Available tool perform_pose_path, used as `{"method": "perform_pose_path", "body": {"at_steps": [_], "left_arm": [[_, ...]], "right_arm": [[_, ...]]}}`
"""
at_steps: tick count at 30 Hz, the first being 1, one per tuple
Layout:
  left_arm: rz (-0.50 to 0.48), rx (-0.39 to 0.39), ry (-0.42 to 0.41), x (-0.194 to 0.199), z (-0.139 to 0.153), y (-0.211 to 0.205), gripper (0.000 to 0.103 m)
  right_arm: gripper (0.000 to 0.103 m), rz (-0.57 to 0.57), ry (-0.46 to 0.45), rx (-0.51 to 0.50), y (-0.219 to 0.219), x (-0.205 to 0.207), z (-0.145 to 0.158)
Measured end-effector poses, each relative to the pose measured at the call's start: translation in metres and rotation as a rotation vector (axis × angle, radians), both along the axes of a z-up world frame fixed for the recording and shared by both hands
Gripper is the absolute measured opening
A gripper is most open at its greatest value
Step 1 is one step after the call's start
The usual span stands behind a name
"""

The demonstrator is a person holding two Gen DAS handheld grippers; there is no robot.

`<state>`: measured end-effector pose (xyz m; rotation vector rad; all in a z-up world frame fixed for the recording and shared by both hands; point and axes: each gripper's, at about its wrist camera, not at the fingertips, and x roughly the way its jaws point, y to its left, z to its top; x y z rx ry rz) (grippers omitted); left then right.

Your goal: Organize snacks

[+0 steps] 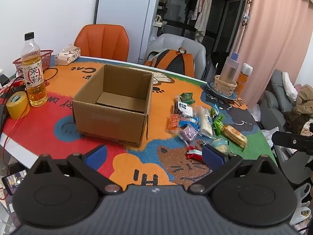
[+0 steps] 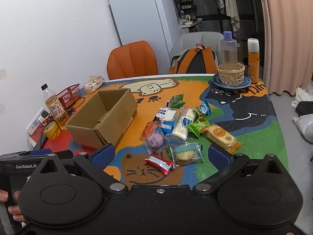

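Both tools, left tool [image 1: 154, 152] and right tool [image 2: 162, 154], gape wide, holding nothing. Cardboard box [image 1: 111, 105] stands empty on the counter [image 1: 58, 117]; snack packets [image 2: 182, 125] lie heaped beside it, tea bottle [image 1: 34, 72] and tape roll [image 1: 17, 104] beyond.

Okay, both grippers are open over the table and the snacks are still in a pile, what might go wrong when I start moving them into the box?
The snack pile is overlapped, so the open right gripper may pinch two packets or drag a neighbour along. The cardboard box looks light and empty; a bump from the left gripper could slide it. The soft round cake packet might get crushed by a hard squeeze.
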<state>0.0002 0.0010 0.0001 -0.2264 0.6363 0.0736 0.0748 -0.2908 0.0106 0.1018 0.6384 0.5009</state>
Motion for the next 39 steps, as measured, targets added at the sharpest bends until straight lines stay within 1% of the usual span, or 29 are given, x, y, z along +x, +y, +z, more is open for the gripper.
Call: {"method": "perform_pose_path", "body": {"at_steps": [1,9,10,15,18,24,39], "left_arm": [[0.006,0.027,-0.007,-0.001,0.000,-0.002,0.102],[0.009,0.022,-0.008,-0.006,0.000,-0.006,0.102],[0.006,0.019,0.000,0.001,0.000,-0.009,0.102],[-0.001,0.023,0.000,0.000,0.003,-0.022,0.102],[-0.017,0.013,0.001,-0.001,0.002,-0.011,0.102],[-0.018,0.014,0.001,-0.001,0.001,-0.011,0.102],[-0.027,0.018,-0.001,-0.002,0.002,-0.015,0.102]], "right_arm": [[0.103,0.001,-0.003,-0.001,0.000,-0.001,0.001],[0.103,0.001,0.010,0.000,-0.004,-0.002,-0.002],[0.103,0.001,0.007,-0.004,-0.004,-0.003,-0.002],[0.103,0.003,0.003,-0.021,-0.001,-0.003,-0.003],[0.103,0.011,0.000,-0.029,-0.001,-0.004,-0.003],[0.103,0.030,-0.008,-0.049,0.002,-0.007,-0.003],[0.103,0.013,-0.006,-0.065,-0.001,-0.006,-0.004]]}}
